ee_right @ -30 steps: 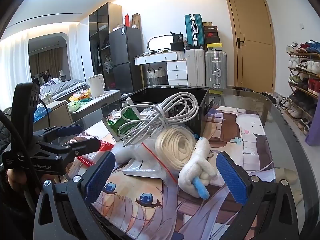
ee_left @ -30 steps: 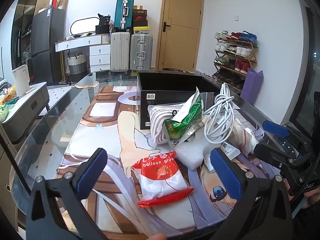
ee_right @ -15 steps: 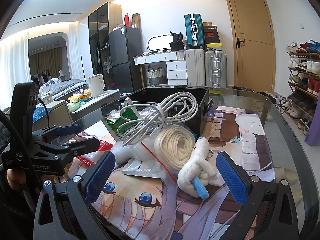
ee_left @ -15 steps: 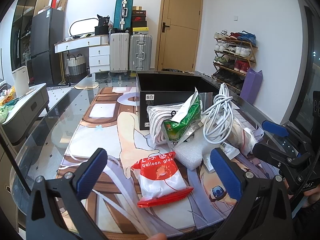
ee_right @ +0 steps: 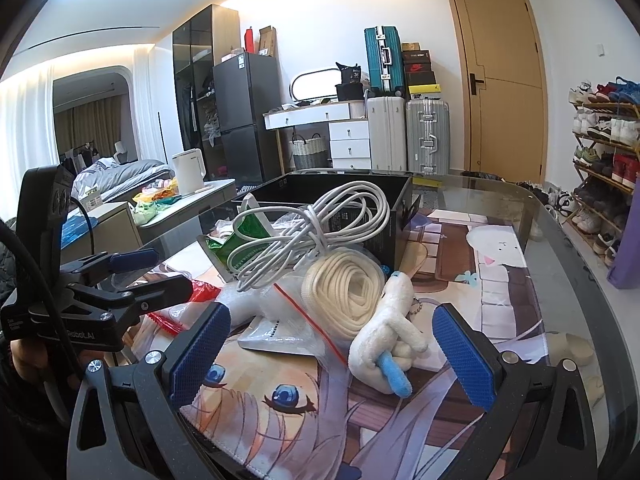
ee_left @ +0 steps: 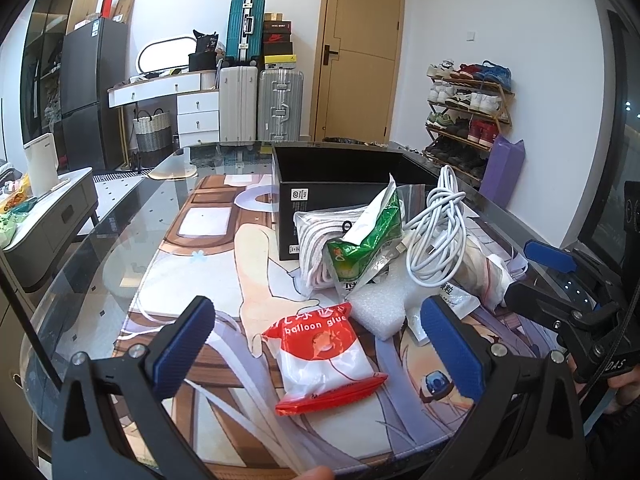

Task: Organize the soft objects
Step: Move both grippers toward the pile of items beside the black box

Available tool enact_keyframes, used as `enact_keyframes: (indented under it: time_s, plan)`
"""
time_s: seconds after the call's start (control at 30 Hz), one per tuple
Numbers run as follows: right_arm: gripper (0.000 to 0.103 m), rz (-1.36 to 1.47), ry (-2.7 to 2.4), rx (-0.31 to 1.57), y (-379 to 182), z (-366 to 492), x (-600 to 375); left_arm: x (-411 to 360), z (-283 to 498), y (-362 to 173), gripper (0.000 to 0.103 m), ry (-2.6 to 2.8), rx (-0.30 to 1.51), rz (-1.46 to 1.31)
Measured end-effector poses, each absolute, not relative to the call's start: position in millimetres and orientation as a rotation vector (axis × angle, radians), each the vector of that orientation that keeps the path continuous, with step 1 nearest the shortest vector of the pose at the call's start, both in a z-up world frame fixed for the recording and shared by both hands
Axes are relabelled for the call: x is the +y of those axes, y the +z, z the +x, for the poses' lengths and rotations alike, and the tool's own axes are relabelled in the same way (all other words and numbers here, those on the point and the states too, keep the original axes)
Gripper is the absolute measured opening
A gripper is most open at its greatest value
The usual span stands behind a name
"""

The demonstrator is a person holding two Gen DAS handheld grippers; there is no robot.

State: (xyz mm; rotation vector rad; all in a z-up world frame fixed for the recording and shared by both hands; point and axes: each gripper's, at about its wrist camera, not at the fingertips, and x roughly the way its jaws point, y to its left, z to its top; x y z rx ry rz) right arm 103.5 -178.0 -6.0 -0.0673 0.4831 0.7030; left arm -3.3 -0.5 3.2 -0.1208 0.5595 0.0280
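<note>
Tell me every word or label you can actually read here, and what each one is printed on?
"balloon glue": on the red and white packet lying on the printed mat.
"RobotAI", first letters partly hidden: on the left tool, seen from the right wrist view.
Too small or blurred: the white labels on the black box, the print on the green bag, the shoe boxes by the suitcases, and the Chinese characters above "balloon glue".
</note>
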Motion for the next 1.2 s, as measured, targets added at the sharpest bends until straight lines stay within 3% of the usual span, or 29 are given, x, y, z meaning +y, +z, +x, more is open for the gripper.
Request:
enact_keyframes:
  time_s: [1.2]
  plan:
    - [0.103, -0.055, 0.689, 0.502, -11, 109, -179, 4, 7, -12, 0.103, 0.077, 0.620, -0.107]
